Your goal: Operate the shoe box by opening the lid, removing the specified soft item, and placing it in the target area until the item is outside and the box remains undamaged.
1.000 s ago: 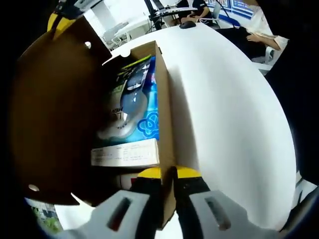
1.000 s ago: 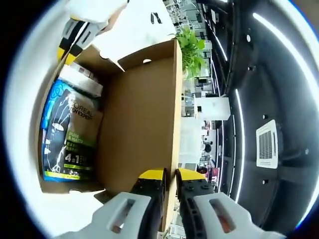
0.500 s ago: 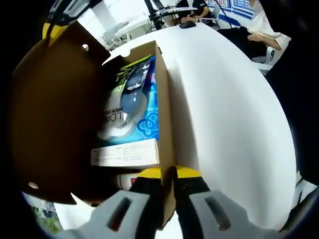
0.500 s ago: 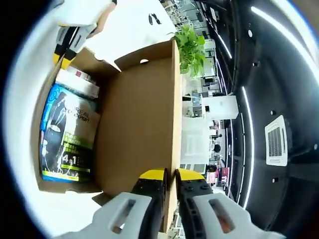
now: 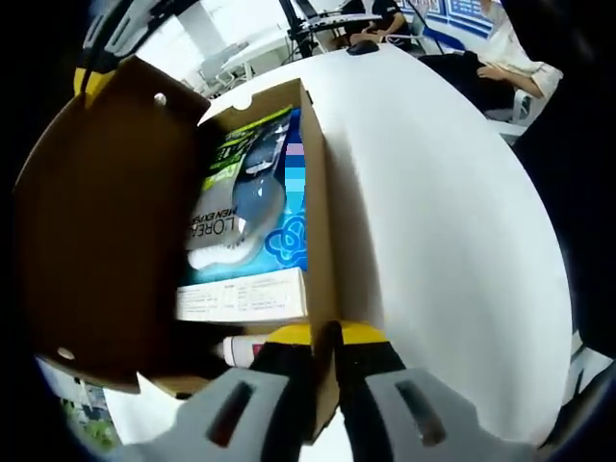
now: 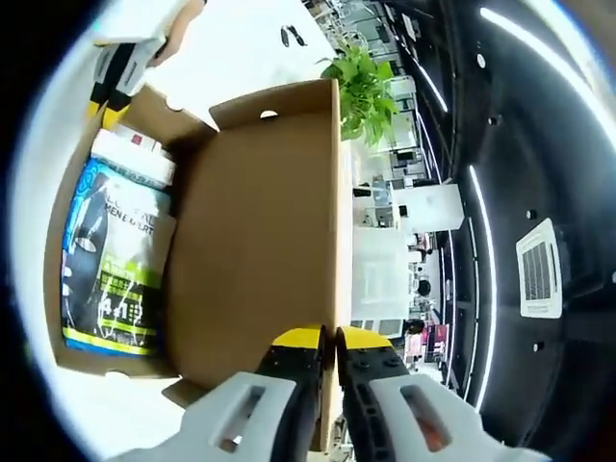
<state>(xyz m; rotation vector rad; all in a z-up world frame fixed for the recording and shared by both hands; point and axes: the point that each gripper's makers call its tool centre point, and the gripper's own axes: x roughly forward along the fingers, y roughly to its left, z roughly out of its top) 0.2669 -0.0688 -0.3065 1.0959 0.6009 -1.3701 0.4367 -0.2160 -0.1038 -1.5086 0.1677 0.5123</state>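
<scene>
Holding one shoe box (image 5: 322, 241) open, two grippers, one pouch (image 6: 106, 265) inside

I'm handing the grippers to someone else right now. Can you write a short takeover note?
Left gripper: shut on the shoe box front wall, steadying it on the white table.
Right gripper: shut on the lid edge, holding it open.
Inside: blue pouch and a white carton.
Done: lid open. Left: lift the soft item out and place it in the target area.
</scene>
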